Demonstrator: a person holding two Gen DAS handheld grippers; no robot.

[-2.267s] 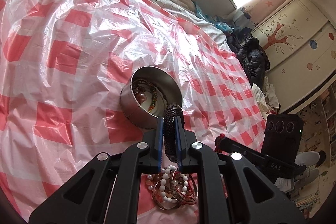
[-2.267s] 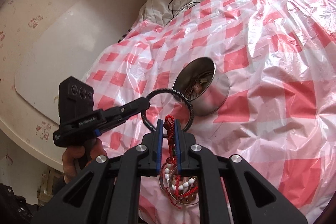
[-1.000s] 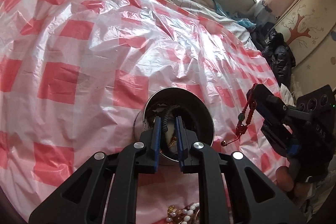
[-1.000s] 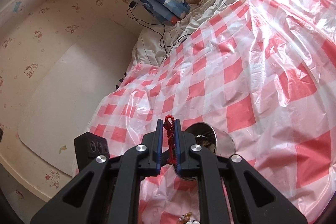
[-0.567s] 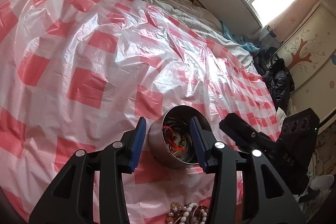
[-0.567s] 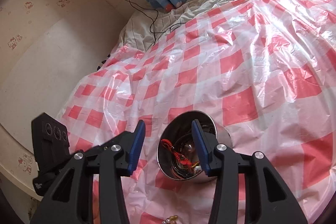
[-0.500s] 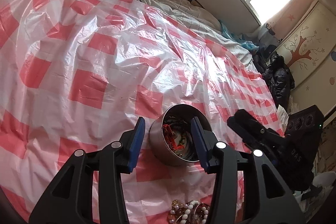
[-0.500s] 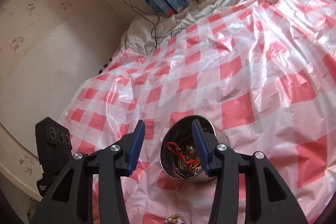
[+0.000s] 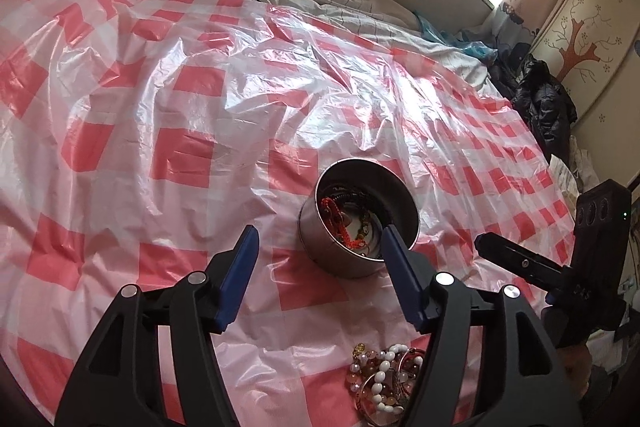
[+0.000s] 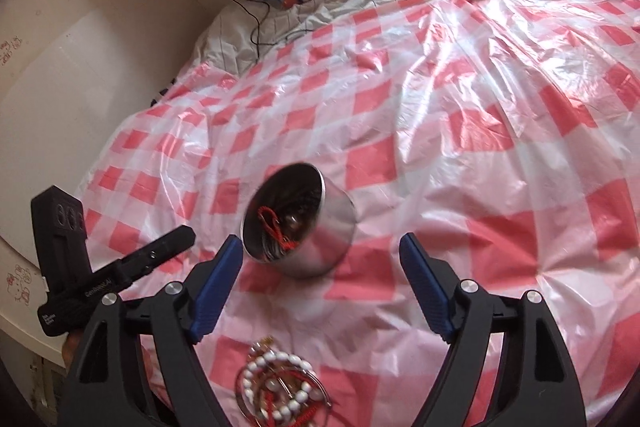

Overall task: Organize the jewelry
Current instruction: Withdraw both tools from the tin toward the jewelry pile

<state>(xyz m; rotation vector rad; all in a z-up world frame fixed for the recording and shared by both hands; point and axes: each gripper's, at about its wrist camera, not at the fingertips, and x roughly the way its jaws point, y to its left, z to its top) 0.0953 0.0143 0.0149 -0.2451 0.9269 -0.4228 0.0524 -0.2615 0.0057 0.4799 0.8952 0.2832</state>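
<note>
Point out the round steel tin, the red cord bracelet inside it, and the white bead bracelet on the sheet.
Round steel tin (image 9: 340, 261), left wrist view, outer wall.
Red cord bracelet (image 9: 332, 215), left wrist view, upper loop.
White bead bracelet (image 10: 280, 361), right wrist view, top beads.

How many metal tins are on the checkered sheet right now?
1. The metal tin stands on the checkered sheet ahead of both grippers, jewelry inside; the loose jewelry pile lies nearer, on the sheet. No other tin is visible.

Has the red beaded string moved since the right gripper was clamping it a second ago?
Yes. The red beaded string now lies inside the metal tin on the checked sheet, no longer between the opening, empty right gripper.
</note>
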